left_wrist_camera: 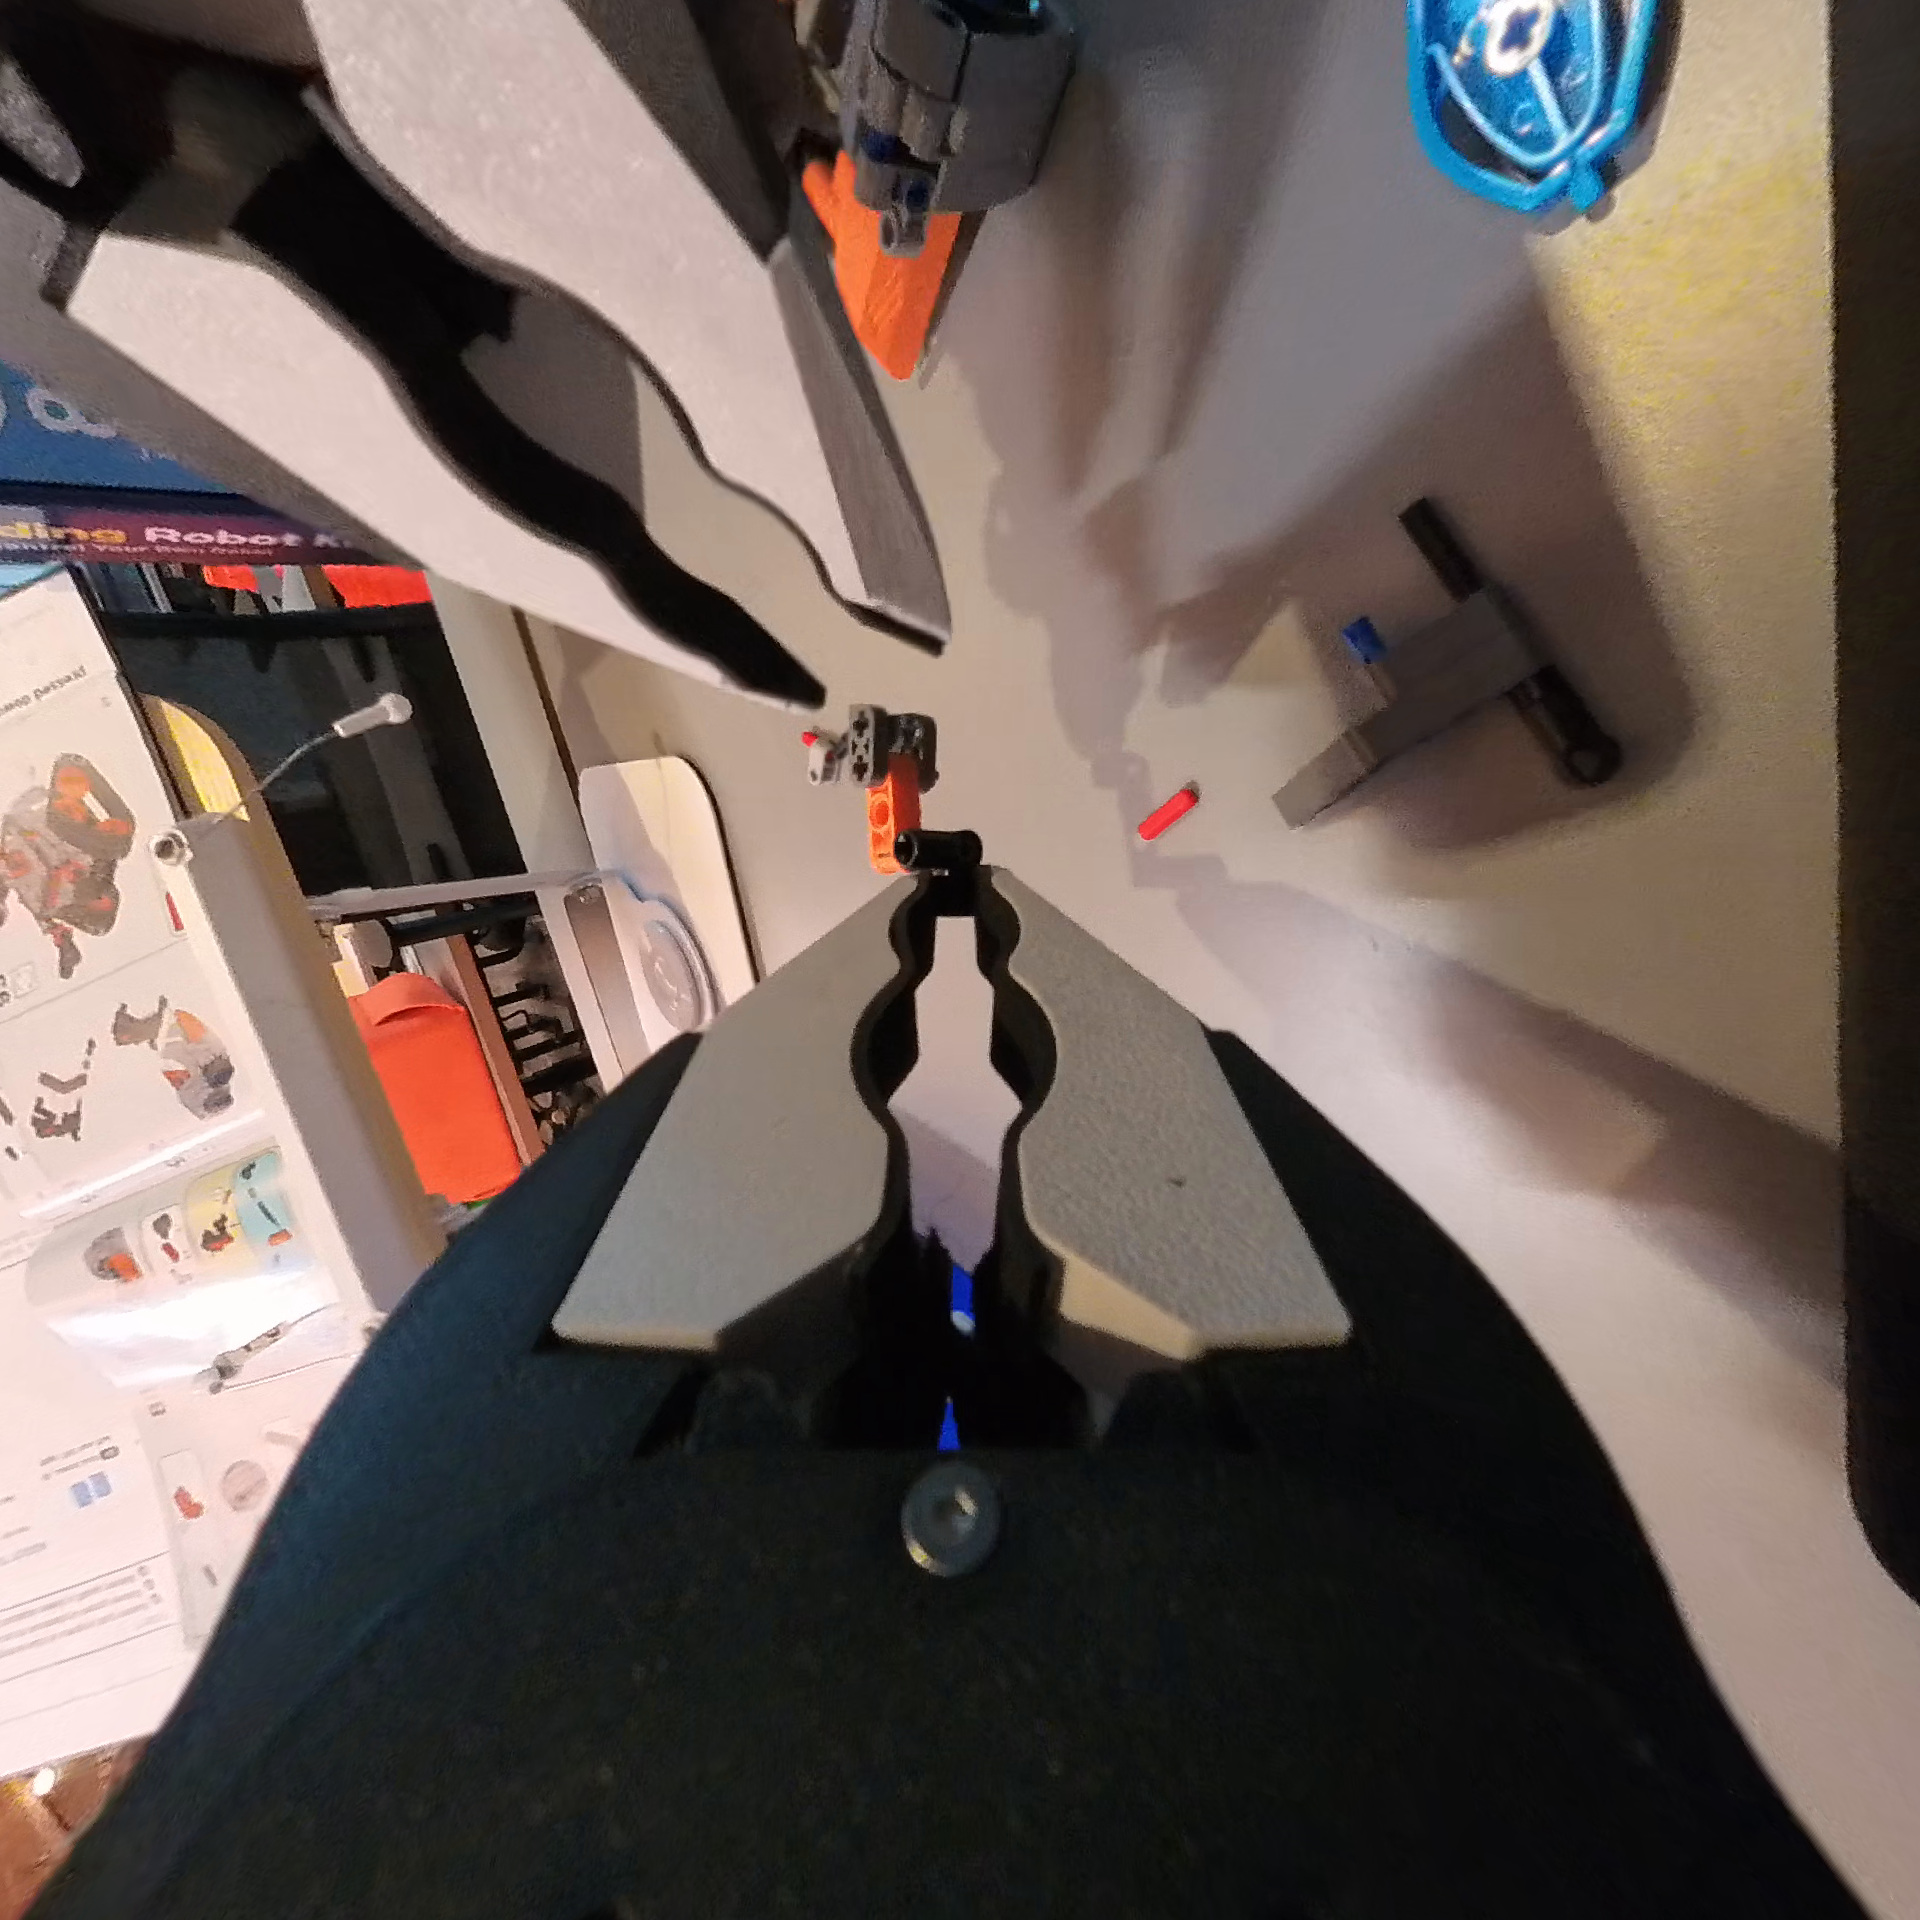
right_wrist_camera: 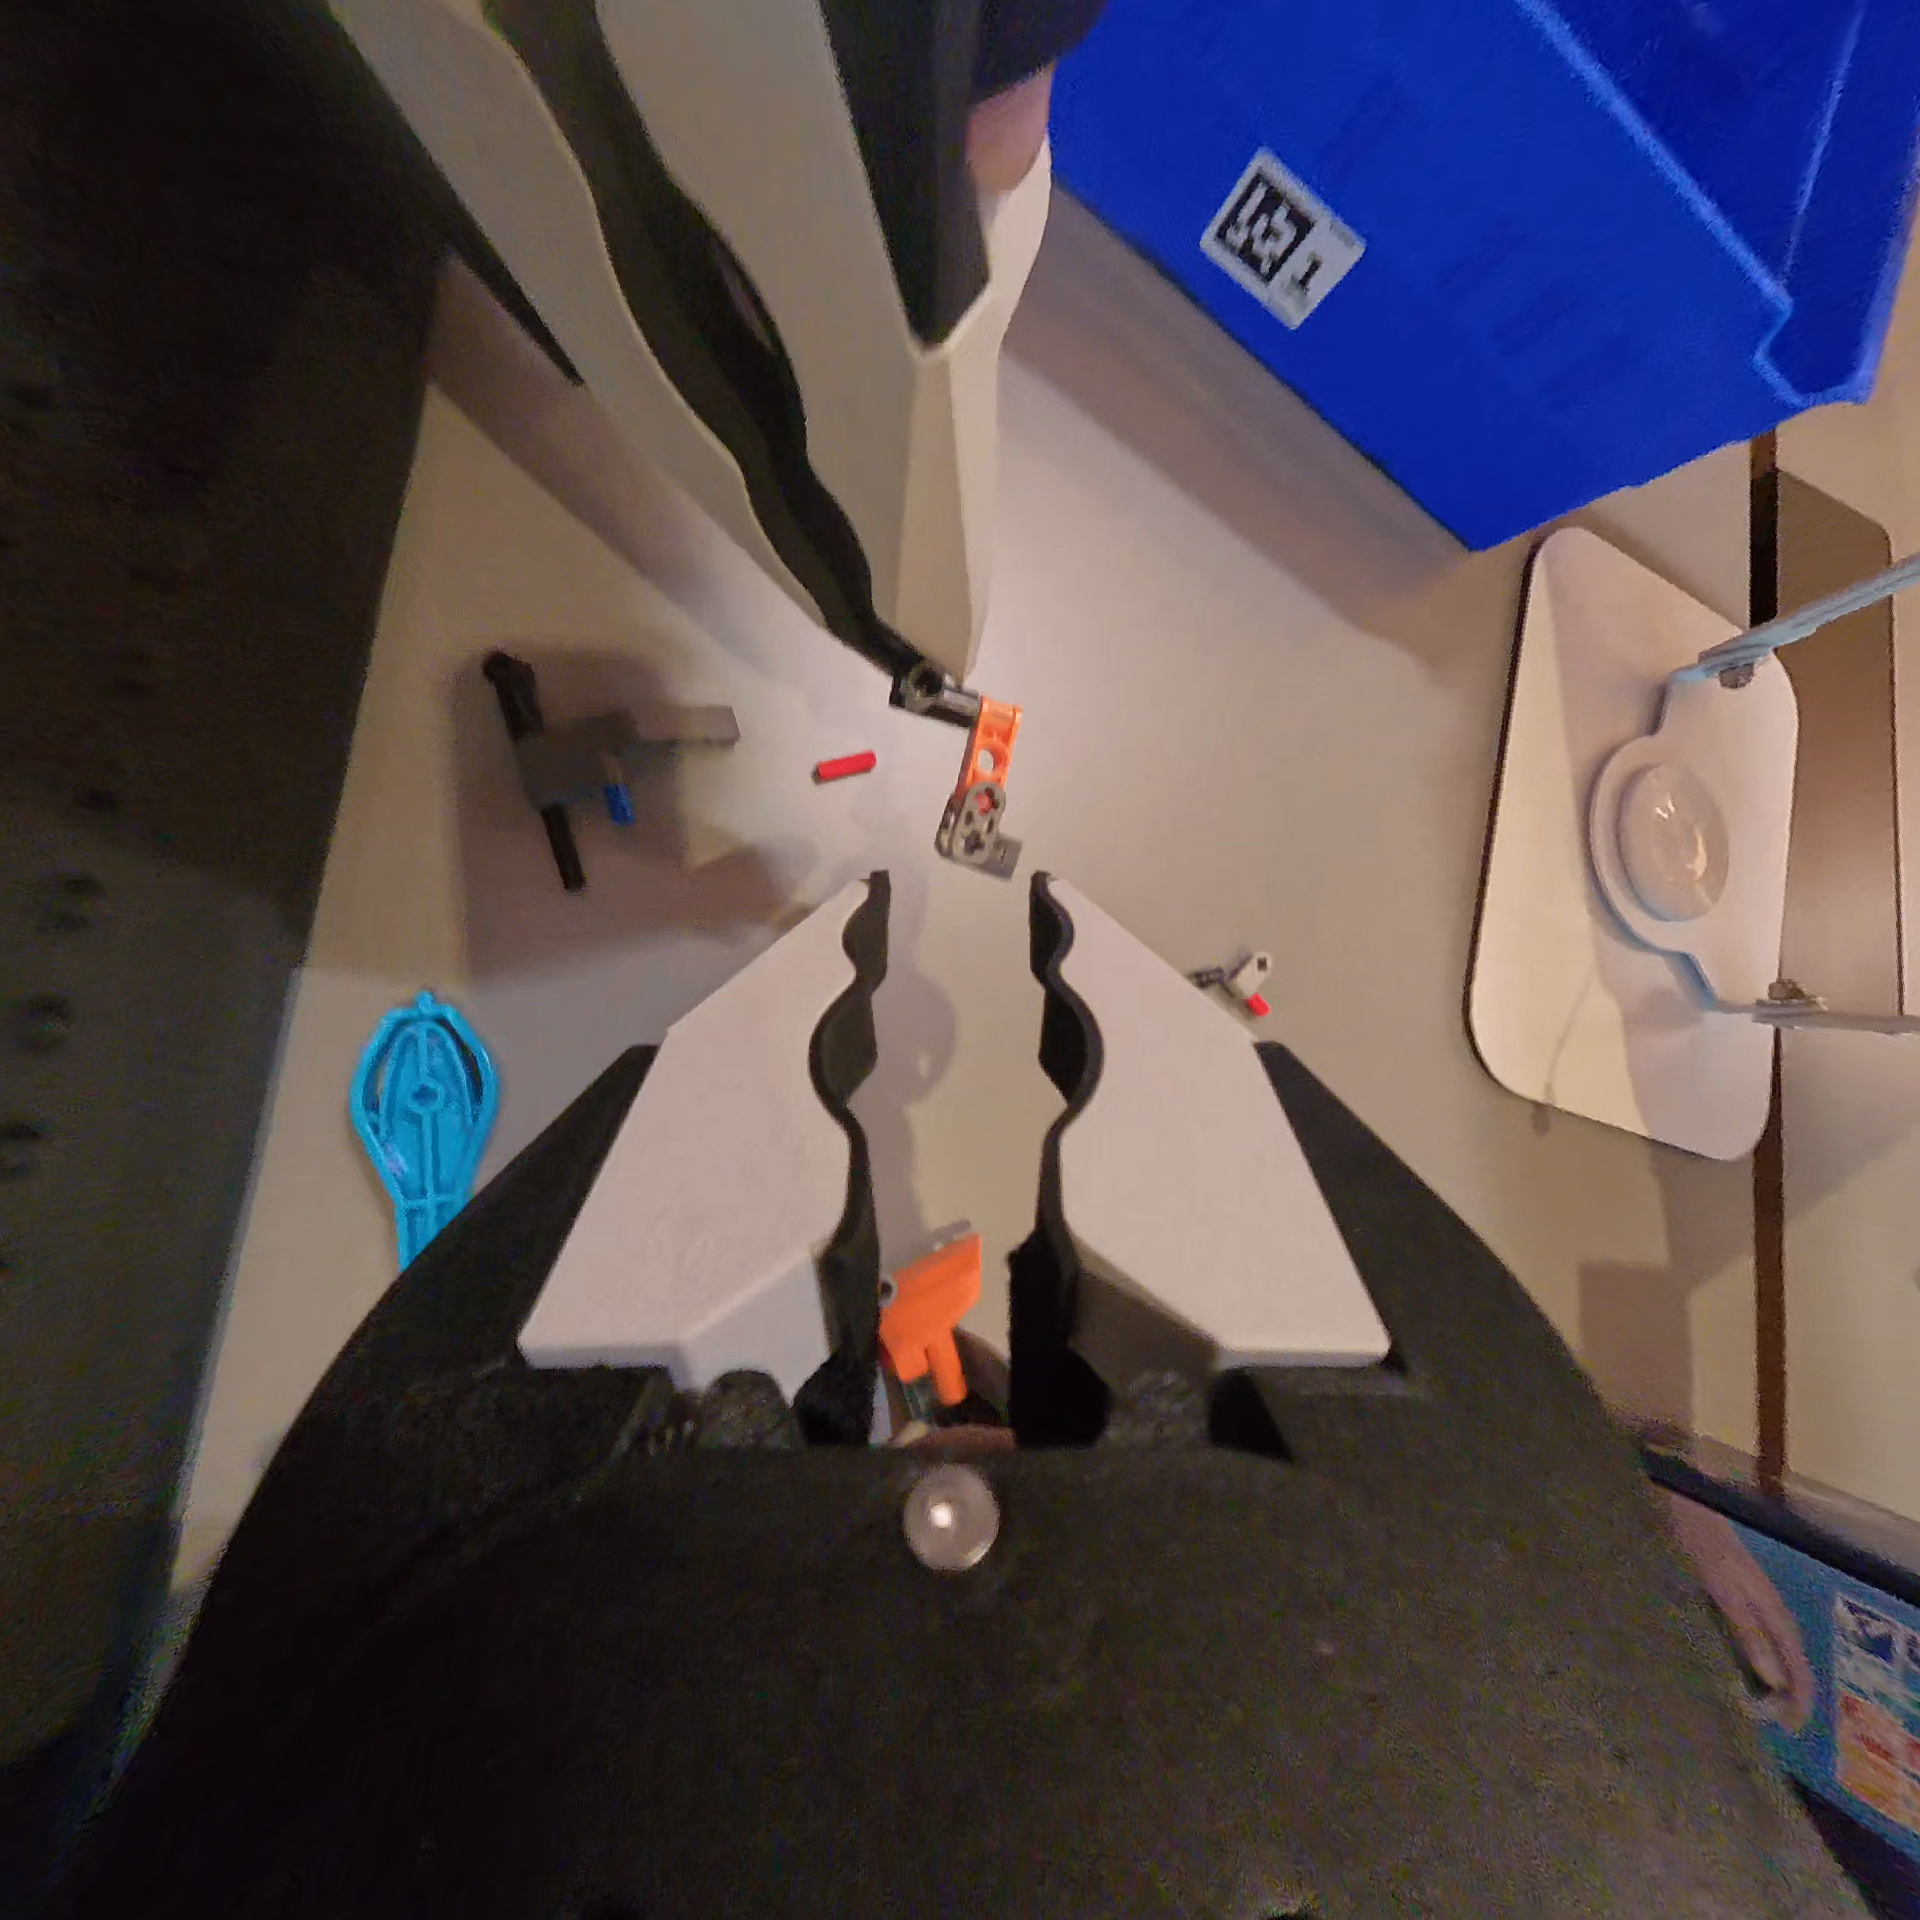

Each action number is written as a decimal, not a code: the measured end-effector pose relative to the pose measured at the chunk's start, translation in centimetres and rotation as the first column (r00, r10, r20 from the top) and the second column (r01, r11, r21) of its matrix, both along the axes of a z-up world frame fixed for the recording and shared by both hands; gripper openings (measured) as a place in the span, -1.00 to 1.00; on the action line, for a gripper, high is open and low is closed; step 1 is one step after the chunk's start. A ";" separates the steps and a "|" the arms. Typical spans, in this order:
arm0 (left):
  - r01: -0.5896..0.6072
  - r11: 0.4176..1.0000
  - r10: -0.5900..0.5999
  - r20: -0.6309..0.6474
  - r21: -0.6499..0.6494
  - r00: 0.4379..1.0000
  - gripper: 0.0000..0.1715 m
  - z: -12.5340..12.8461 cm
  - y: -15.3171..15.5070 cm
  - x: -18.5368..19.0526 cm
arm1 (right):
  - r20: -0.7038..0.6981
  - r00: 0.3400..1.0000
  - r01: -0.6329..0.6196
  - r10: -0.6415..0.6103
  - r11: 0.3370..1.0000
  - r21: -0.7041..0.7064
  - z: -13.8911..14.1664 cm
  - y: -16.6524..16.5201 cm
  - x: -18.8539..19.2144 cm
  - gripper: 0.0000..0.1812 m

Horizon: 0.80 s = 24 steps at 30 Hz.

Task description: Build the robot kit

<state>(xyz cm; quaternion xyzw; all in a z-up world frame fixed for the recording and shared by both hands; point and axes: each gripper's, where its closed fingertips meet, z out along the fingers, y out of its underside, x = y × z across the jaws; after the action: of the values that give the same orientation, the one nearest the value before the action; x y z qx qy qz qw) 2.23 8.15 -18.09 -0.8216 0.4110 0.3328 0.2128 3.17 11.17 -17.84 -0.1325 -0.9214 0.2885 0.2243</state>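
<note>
- The left gripper [left_wrist_camera: 951, 883] has its fingers clenched on a small black connector [left_wrist_camera: 938, 849] at their very tips; from the right wrist view the same connector [right_wrist_camera: 932, 691] sits at the end of that gripper's long pale fingers.
- An orange beam [left_wrist_camera: 894, 821] is joined to the connector and carries a grey piece [left_wrist_camera: 871, 748] at its far end (the whole small assembly is lifted off the bench).
- The right gripper [right_wrist_camera: 961, 883] has its fingers released, with a clear gap between them, and the grey end of the assembly [right_wrist_camera: 977, 826] is just beyond the tips, not touching.
- On the pale bench [right_wrist_camera: 1247, 727] lie a red pin [right_wrist_camera: 845, 767], a grey block with a black axle [right_wrist_camera: 613, 753], a light blue paddle-shaped part [right_wrist_camera: 426, 1117] and a tiny grey and red piece [right_wrist_camera: 1242, 982].
- A blue bin [right_wrist_camera: 1507, 260] stands at the bench's far side.
</note>
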 end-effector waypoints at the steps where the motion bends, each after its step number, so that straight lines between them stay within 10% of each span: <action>1: 0.010 1.000 -0.010 0.001 0.001 1.000 -0.94 0.1 0.1 0.2 | -0.001 1.000 -0.001 0.001 0.999 -0.032 0.3 -0.3 0.0 -0.69; 14: -0.007 0.988 0.012 -0.033 0.156 0.999 -0.93 2.3 1.5 0.2 | -0.115 0.992 0.042 -0.049 0.997 -0.065 2.0 0.2 -1.4 -0.85; 24: -0.233 0.930 0.132 0.334 0.285 0.933 -0.58 2.4 1.0 -0.5 | -0.232 0.971 0.048 -0.054 0.998 -0.034 3.5 0.8 -1.9 -0.85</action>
<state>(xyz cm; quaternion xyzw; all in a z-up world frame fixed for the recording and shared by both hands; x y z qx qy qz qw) 1.71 9.20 -15.70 -0.8530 0.2341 0.2807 0.3726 1.25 11.96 -14.38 -0.1246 -0.8809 0.3090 0.3362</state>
